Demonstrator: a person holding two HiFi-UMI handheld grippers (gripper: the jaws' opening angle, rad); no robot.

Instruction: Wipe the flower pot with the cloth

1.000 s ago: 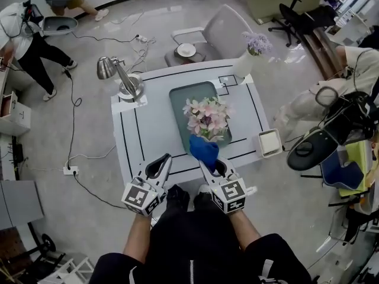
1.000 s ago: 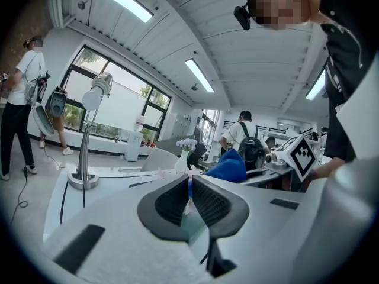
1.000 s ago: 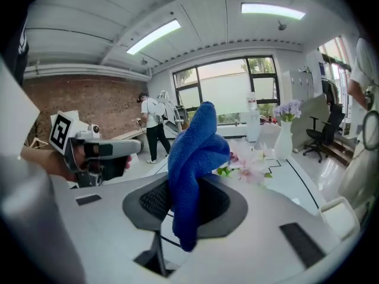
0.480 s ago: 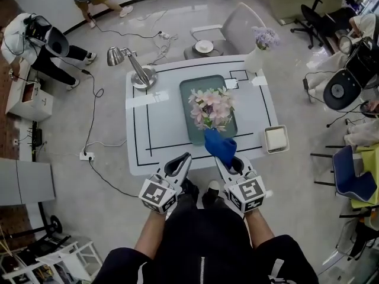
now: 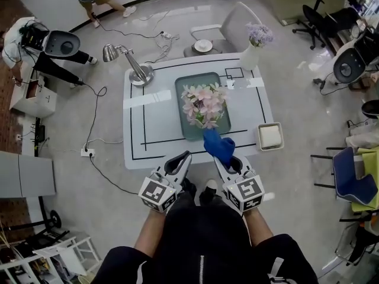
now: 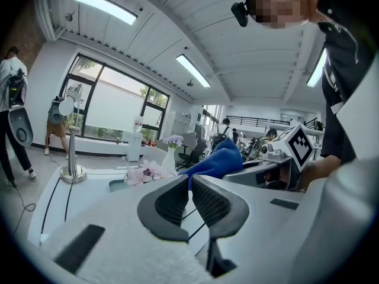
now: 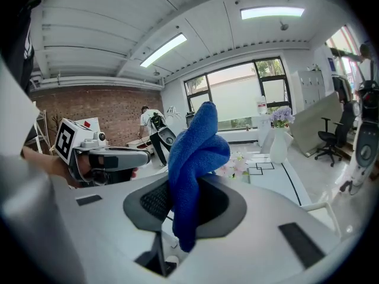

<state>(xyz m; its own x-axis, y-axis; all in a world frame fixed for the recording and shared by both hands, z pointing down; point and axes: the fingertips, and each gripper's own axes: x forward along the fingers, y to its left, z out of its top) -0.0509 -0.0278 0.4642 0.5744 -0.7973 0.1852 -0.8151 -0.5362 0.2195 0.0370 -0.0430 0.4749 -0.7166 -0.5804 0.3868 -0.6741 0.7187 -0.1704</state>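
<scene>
Two tools hover over the near edge of the white worktop (image 5: 155,120) with black line markings, both pointing toward its far side. The right tool (image 5: 222,160) is clamped on a crumpled blue fabric cloth (image 5: 218,146). The bulk of the cloth stands up past its tips and a short tail hangs below the jaws, probably so that a soft wad leads and meets the pot first. The left tool (image 5: 183,157) holds nothing, its jaws drawn almost together. It waits just left of its partner, likely ready to steady the pot. The flower pot with pink and white blossoms (image 5: 204,105) stands on a grey-green rectangular tray (image 5: 185,87) at the middle of the worktop, and from above the blooms hide its body. It lies straight beyond the right tool and slightly left. The cloth's far end is near the blooms but apart from them, roughly over the tray's near edge. The right gripper view shows the blossoms low beyond the cloth with a clear gap, so wiping has not yet begun.
</scene>
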